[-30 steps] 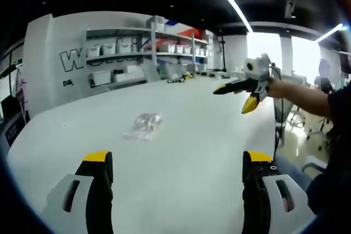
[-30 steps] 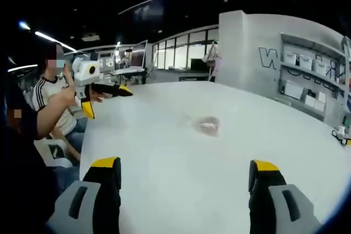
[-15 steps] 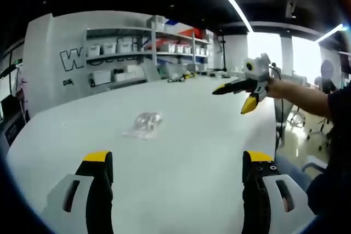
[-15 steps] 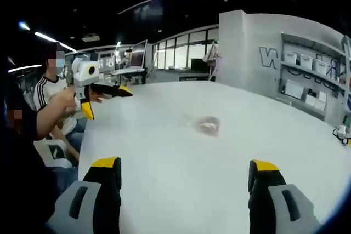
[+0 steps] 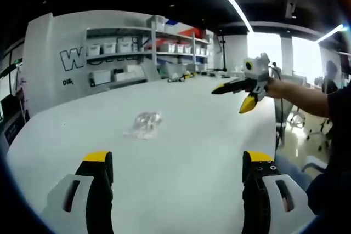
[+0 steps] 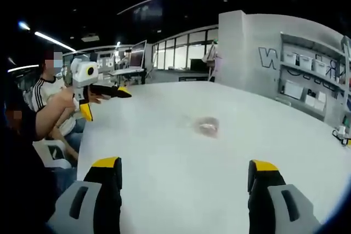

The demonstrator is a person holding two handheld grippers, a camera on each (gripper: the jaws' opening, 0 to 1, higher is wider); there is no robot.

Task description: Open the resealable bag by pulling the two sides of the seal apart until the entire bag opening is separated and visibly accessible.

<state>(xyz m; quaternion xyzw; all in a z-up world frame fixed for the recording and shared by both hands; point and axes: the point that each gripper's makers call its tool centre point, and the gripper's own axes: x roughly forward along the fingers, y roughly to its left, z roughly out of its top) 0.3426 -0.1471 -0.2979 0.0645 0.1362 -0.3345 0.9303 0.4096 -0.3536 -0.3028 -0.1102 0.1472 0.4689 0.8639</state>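
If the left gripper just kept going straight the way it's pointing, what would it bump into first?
Probably the bare white table. The left gripper, open and empty, points over the tabletop; the clear plastic bag lies ahead but off to the left of that line. Depth is hard to judge here.

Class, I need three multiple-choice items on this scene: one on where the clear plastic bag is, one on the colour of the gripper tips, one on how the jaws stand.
1. Where does the clear plastic resealable bag lie?
A. on the white table
B. on a shelf
C. between jaws

2. What colour are the gripper tips?
A. red
B. yellow
C. green

3. How do the left gripper and right gripper stand?
A. both open
B. both shut
C. one holds the bag

Key: 1 A, the bag rests flat on the tabletop; 2 B, yellow caps top the black jaws; 3 A, wide gaps, nothing held.
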